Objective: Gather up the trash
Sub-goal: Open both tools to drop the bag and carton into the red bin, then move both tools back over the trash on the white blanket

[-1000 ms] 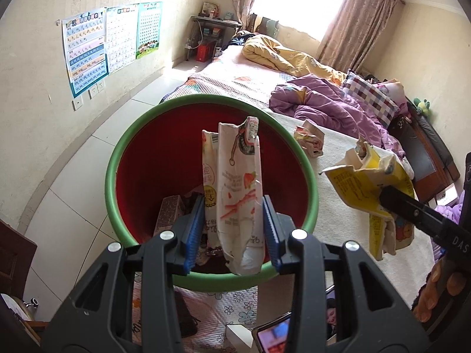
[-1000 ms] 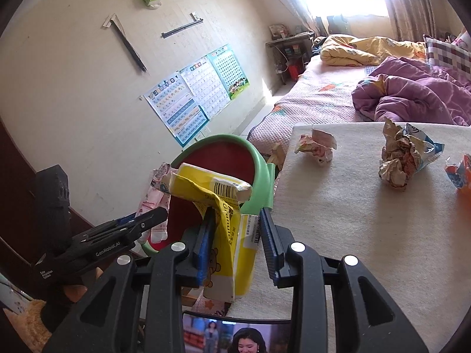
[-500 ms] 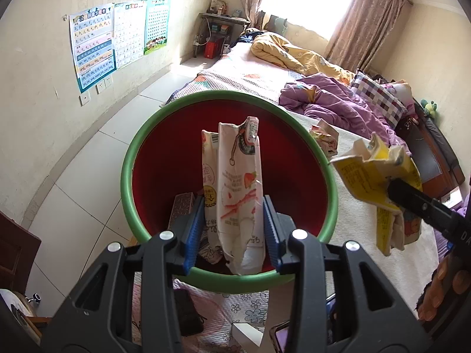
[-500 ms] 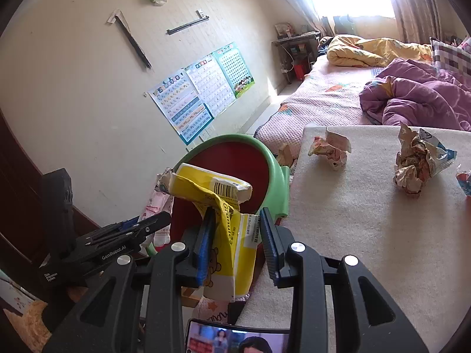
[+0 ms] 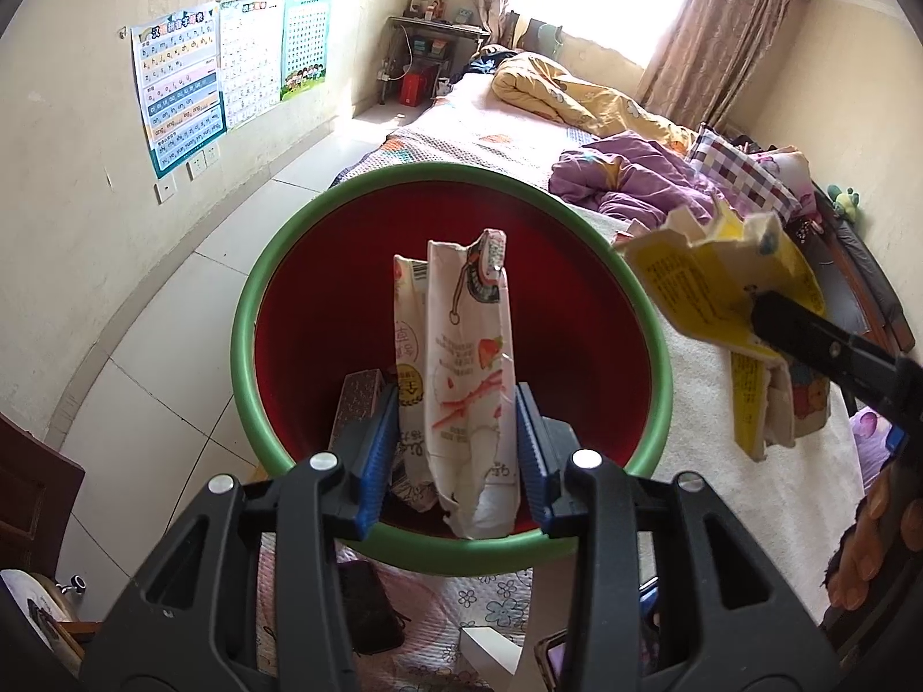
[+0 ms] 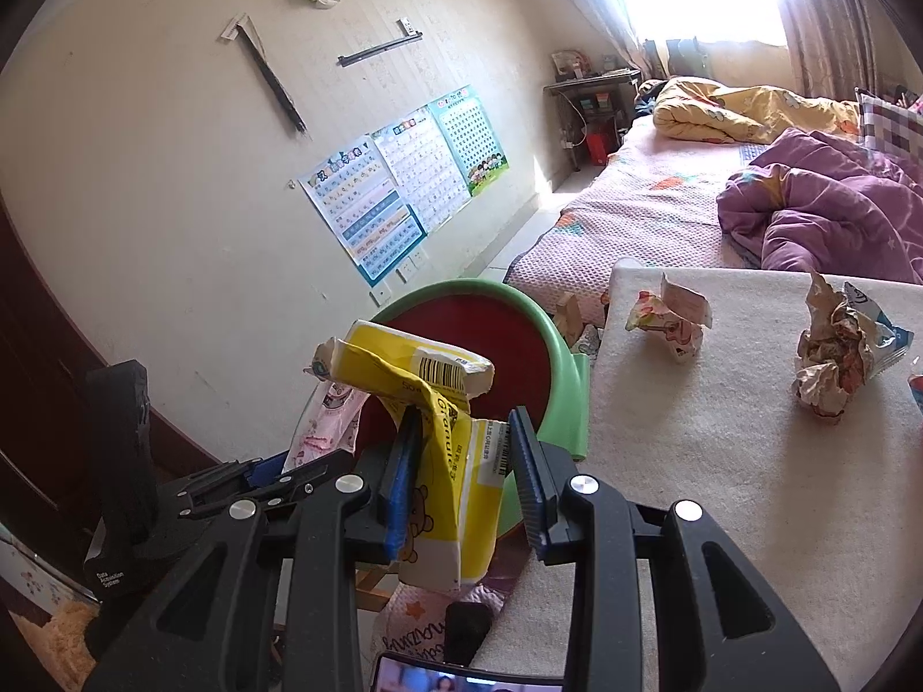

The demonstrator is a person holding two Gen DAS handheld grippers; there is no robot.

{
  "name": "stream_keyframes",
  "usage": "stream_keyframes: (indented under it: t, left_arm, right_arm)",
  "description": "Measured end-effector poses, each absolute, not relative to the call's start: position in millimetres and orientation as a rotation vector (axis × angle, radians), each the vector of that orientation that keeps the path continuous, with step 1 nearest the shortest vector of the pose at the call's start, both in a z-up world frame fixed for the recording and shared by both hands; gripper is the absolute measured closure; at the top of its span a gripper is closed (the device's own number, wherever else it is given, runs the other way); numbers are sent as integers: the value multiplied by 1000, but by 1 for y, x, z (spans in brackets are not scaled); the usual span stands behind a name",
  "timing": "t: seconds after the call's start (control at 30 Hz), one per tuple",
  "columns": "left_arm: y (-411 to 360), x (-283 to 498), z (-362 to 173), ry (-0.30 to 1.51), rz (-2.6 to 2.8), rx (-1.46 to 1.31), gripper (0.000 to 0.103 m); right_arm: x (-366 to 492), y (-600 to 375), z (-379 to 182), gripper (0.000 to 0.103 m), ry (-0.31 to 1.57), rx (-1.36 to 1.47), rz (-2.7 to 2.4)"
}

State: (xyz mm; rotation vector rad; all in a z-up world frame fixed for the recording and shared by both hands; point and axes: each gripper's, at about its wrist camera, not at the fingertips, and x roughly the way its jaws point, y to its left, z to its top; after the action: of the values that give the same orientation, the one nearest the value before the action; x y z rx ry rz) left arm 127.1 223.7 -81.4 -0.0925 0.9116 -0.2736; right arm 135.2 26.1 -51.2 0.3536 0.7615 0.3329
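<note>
In my left camera view, my left gripper (image 5: 456, 441) is closed on a white wrapper (image 5: 461, 369) with strawberry print. The wrapper stands upright between the blue pads (image 5: 378, 461), directly over the open mouth of the bin (image 5: 248, 311), which is red inside with a green rim. At 9 o'clock from the wrapper, a small patterned box (image 5: 357, 406) lies inside the bin; my finger hides its lower part. The bottom of the bin I cannot see, because the wrapper and my fingers cover it. At 3 o'clock, my right gripper (image 5: 767, 317) comes in from the edge of the frame, holding a yellow bag (image 5: 715, 294); the bag hangs just beside the rim, over the white mat (image 5: 727, 496).

In my right camera view, my right gripper (image 6: 467, 467) is closed on the yellow bag (image 6: 438, 421), which is folded over at the top. The bin (image 6: 562, 386) is behind it at 12 o'clock, mostly hidden by the bag. At 9 o'clock, only a pink part of the wrapper (image 6: 326, 421) shows. At 2 o'clock, on the mat (image 6: 721, 490), lie two crumpled wrappers (image 6: 672, 317), (image 6: 836, 369), well apart. A third piece (image 6: 916, 389) at the right edge is cut off; I cannot tell what it is.
</note>
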Motion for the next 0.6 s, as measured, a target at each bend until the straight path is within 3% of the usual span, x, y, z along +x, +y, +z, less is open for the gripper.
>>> stream_keyframes:
  t: [0.23, 0.33, 0.6]
  left_arm:
    - [228, 126, -82, 912, -244, -101, 62]
    - [231, 124, -84, 918, -225, -108, 51]
    - [231, 116, -79, 901, -177, -125, 49]
  right_arm:
    - [141, 36, -43, 71, 737, 356, 369]
    - [144, 33, -42, 45, 722, 395, 370]
    - [125, 9, -39, 45, 695, 424, 344]
